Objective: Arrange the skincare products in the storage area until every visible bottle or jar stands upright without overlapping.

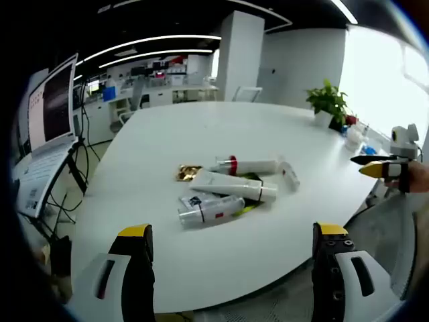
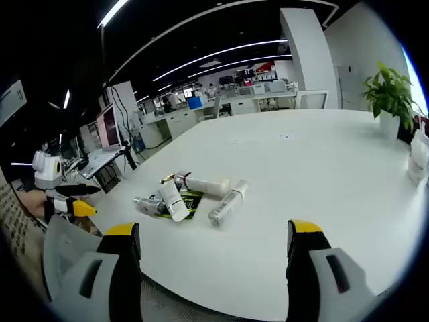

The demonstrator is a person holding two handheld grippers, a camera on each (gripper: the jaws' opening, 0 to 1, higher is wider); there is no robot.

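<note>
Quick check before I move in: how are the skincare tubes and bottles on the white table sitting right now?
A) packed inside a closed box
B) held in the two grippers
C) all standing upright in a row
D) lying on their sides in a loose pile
D: the tubes and bottles lie on their sides, clustered and partly overlapping on the white table, while the left gripper and right gripper stand open, short of the pile.
</note>
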